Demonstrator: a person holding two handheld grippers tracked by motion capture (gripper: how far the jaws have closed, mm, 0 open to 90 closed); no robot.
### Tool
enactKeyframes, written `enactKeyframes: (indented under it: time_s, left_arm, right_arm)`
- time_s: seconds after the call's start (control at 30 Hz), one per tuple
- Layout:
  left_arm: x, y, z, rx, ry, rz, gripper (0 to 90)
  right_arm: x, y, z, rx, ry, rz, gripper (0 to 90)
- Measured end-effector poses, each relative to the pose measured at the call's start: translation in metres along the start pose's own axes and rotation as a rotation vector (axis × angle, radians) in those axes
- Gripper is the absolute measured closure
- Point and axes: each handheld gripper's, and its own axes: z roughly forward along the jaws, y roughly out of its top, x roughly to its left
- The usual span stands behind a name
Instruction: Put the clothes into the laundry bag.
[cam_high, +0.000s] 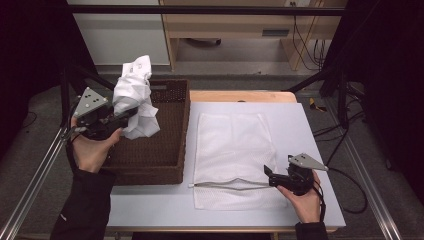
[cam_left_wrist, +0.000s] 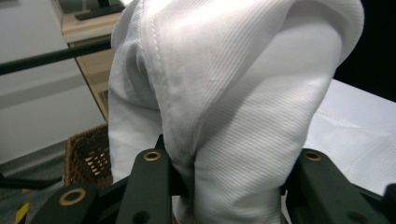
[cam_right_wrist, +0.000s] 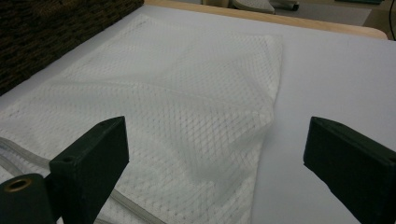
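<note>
The work looked to be at its middle stage: a crumpled white cloth garment (cam_high: 134, 97) had been lifted out of the dark brown woven wicker basket (cam_high: 170, 150) at the left of the table, and it hung in the air above the basket's far left part, not yet carried over to the flat white mesh laundry bag (cam_high: 232, 150) that lay on the pale table top (cam_high: 310, 130) just right of the basket. Judging from this, what remained was to open the bag along its grey zipper edge (cam_high: 225, 186) at the near end, push the garment inside and close it.

The left gripper (cam_high: 107, 117) was clamped on the garment; in the left gripper view the ribbed white fabric (cam_left_wrist: 233, 102) bulged up between the two black jaws, which pressed it from both sides at a middling width, and the cloth stood in a tall bunch above them.

The right gripper (cam_high: 272, 175) rested low at the near right of the bag, beside the zipper edge. In the right gripper view its jaws stood wide apart with nothing between them, the mesh (cam_right_wrist: 187, 112) spread flat ahead; whether the jaw tips touched the mesh could not be told.
</note>
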Motion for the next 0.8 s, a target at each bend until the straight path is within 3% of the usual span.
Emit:
enactKeyframes:
  time_s: [0.17,0.5,0.8]
  left_arm:
    - [-0.007,0.011,-0.012,-0.06,-0.028,0.008,62.3]
    - [-0.029,0.042,-0.033,-0.13,-0.069,0.035,62.3]
    - [-0.055,0.069,-0.038,-0.179,-0.124,0.058,62.2]
  right_arm:
    - [0.0,0.001,-0.001,-0.006,0.001,-0.004,7.2]
    - [0.0,0.002,-0.003,-0.016,-0.002,-0.007,7.2]
    - [-0.002,0.003,-0.006,-0.024,-0.002,-0.005,7.3]
